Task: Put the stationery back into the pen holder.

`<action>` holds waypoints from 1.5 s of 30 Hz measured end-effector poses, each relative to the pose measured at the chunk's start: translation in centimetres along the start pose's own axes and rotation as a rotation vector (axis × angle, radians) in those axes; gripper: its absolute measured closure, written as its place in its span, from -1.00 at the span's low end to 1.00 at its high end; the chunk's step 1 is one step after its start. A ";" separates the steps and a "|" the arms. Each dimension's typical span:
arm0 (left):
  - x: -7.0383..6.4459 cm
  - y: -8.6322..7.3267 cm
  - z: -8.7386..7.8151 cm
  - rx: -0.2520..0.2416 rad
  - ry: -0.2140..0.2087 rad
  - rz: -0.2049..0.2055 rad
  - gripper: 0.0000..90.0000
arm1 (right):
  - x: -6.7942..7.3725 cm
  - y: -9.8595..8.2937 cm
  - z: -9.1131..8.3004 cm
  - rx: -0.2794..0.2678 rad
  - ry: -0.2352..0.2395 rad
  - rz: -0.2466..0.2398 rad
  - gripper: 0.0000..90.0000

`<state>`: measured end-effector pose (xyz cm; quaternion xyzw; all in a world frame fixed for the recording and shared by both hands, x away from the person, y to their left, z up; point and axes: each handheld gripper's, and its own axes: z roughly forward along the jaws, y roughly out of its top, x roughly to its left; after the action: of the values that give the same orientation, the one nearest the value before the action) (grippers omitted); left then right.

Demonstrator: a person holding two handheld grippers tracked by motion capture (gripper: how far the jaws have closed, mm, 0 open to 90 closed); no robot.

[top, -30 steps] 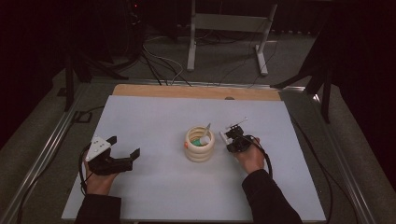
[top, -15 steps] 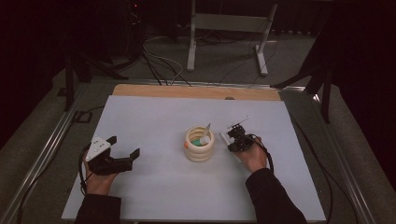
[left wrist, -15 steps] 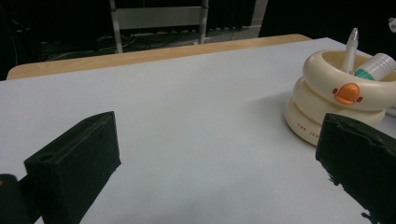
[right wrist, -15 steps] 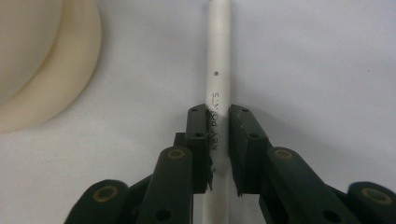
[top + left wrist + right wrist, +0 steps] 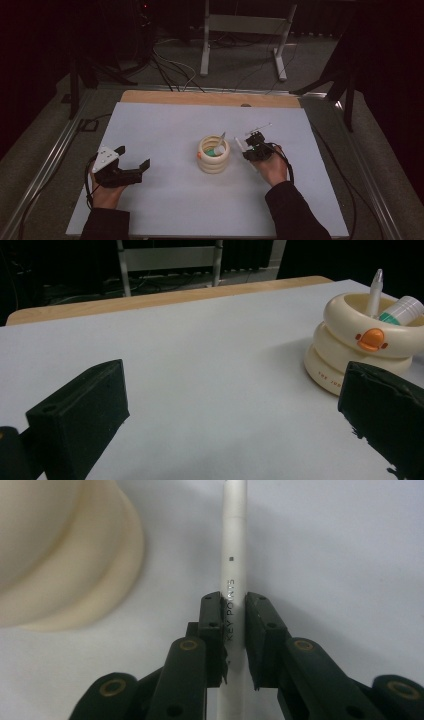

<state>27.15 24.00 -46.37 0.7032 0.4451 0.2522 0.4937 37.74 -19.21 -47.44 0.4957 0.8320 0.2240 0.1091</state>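
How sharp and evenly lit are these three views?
High view: table lit, surroundings dark, slightly soft. Left gripper view: cream holder sharp, near jaws blurred. Right gripper view: white pen and its lettering crisp, holder at the left edge soft.

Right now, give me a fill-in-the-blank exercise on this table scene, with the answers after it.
1. The right hand-held gripper is shut on a white ____.
2. The cream ringed holder bears an ____ duck bill on its side.
3. The left hand-held gripper rests on the table with its jaws ____.
4. The pen lies ____ the holder, not inside it.

Missing words: pen; orange; open; beside
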 end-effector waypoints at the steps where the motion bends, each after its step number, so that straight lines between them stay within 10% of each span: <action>1: 0.0 0.0 0.0 0.000 0.000 0.000 -1.00 | 0.0 0.0 -0.1 -0.008 0.004 0.000 0.77; 45: 0.0 0.0 0.1 0.002 -0.001 -0.002 -1.00 | 2.8 2.2 -5.8 -0.465 0.067 -0.091 0.77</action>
<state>27.22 23.96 -46.44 0.7033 0.4460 0.2509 0.4934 35.74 -17.36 -41.17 0.4115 0.7826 0.4209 0.2028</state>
